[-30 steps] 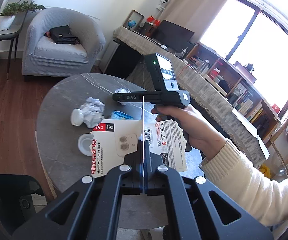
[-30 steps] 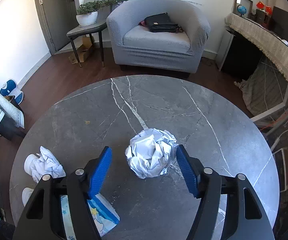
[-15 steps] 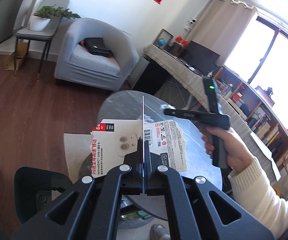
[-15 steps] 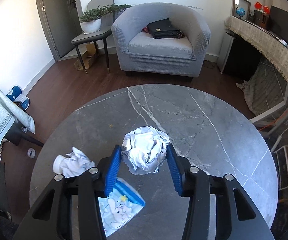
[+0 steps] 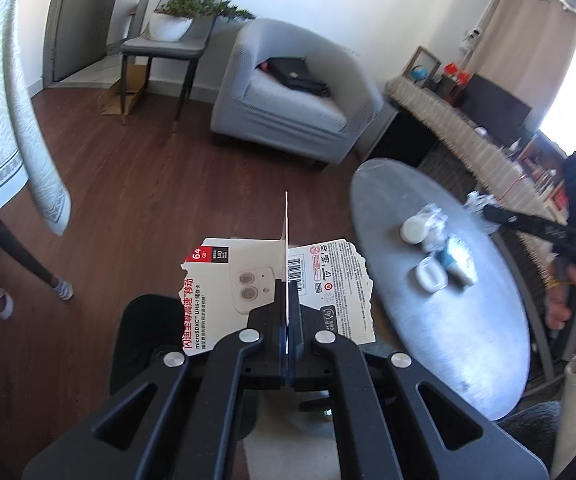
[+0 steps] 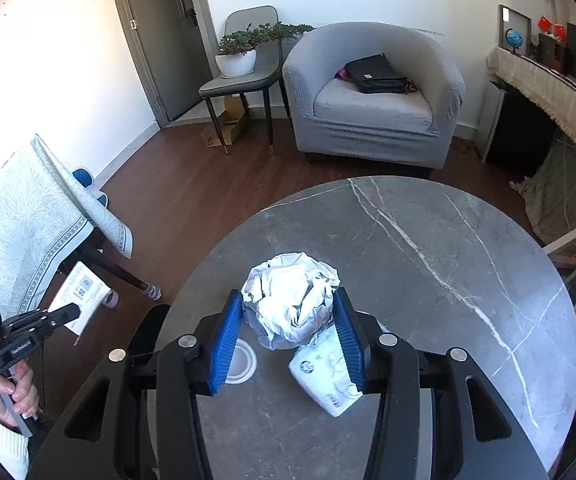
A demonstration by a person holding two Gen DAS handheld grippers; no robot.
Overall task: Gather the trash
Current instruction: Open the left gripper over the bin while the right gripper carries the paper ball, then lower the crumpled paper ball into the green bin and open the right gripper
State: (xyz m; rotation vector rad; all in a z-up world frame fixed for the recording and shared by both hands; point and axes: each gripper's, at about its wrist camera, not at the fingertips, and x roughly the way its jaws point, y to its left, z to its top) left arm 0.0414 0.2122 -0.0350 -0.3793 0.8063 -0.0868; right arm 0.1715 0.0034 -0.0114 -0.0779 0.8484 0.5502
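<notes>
Because the task is to gather rubbish, each gripper has a piece in hand: the left gripper [image 5: 288, 320] has its jaws pressed together on the torn memory-card packaging [image 5: 275, 292], pinching the thin card edge-on so that it stands up between the pads and fans out to both sides, held out over the wooden floor [image 5: 147, 208] and clear of the round grey desk [image 5: 488, 340]. Below it sits a dark rounded shape, probably a bin [image 5: 143, 344], though too little shows to be sure; if so, carrying the card out here makes sense as the run-up to a drop. The right gripper [image 6: 290, 320] has just been closing its jaws, and its blue pads [image 6: 227, 340] now squeeze the crumpled paper ball [image 6: 292, 304] from both sides. The ball looks raised off the desk, though contact underneath cannot be ruled out. A wide side grip suits something this bulky and springy. Left on the desk beneath are a white lid [image 6: 241, 364] and a small tissue pack [image 6: 324, 376], with another paper wad [image 5: 434, 224] and a white cap beside it, so collecting is partway through.
</notes>
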